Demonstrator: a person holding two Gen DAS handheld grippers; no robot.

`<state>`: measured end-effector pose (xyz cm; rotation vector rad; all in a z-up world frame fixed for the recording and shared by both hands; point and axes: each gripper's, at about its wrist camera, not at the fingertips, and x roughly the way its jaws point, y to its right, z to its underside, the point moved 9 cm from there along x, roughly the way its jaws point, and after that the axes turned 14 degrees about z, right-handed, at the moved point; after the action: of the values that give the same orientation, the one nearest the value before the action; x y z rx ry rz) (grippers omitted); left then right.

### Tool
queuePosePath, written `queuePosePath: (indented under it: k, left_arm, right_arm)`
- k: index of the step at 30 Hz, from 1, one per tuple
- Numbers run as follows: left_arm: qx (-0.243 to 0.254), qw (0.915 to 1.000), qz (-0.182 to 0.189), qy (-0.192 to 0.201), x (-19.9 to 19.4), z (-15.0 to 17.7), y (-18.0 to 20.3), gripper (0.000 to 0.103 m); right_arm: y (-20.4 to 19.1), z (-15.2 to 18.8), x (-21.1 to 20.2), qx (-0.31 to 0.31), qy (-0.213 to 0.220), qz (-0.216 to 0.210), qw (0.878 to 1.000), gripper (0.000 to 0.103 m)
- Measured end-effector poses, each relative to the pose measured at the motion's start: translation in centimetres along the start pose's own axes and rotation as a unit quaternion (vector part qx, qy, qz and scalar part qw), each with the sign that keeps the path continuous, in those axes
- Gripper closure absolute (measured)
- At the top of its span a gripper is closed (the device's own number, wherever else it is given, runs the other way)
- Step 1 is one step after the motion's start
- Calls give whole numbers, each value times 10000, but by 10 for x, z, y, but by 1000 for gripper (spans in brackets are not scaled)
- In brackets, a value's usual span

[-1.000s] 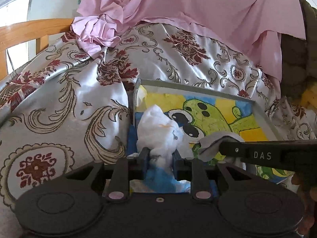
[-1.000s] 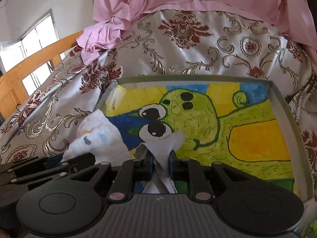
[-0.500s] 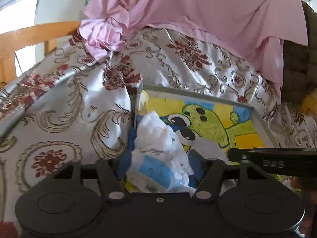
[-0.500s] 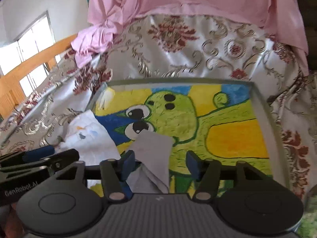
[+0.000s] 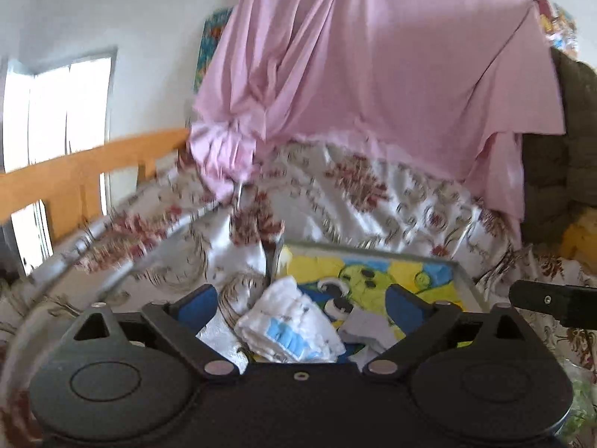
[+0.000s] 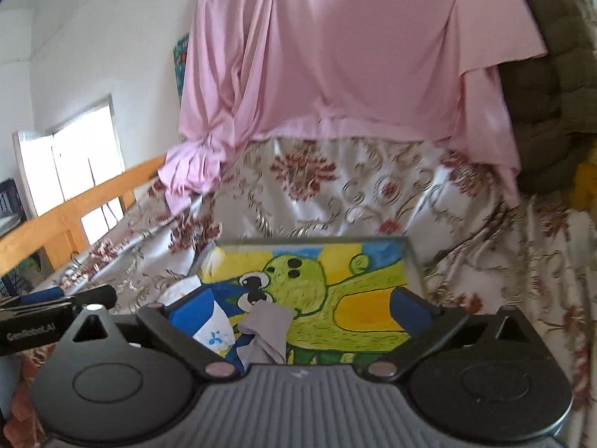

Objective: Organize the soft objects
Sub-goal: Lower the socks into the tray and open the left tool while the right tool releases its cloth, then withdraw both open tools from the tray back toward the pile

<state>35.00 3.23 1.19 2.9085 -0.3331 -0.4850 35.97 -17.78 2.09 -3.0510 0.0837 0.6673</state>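
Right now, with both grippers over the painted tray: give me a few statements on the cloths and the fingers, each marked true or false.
1. The white cloth with blue print lies at the left end of the painted tray. True.
2. The left gripper is clamped on the white cloth. False: its fingers are opening, wide apart, clear of the cloth.
3. The grey cloth lies on the tray's frog picture. True.
4. The right gripper holds the grey cloth lifted. False: its fingers are opening and the cloth lies on the tray.
5. A pink sheet hangs behind the tray. True.
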Motion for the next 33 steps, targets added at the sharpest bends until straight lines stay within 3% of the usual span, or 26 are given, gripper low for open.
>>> queuePosePath:
  k: [8, 14, 22, 27, 33]
  left_arm:
    - [323, 9988, -17, 363, -62, -12, 42, 1]
    - [234, 9996, 11, 174, -105, 19, 56, 1]
    - [102, 9996, 61, -243, -145, 67, 66, 1]
    - [120, 9986, 272, -448, -162, 93, 77, 1]
    - [203, 9966, 361, -714, -168, 113, 85, 1]
  right_arm:
    - [31, 0, -68, 333, 276, -26, 9991, 0]
    - [51, 18, -113, 411, 335, -7, 9986, 0]
    - [73, 63, -154, 520, 142, 294, 9981, 0]
    - [78, 98, -168, 609, -429, 348, 9966, 0]
    - [82, 128, -181, 713, -710, 414, 9941, 0]
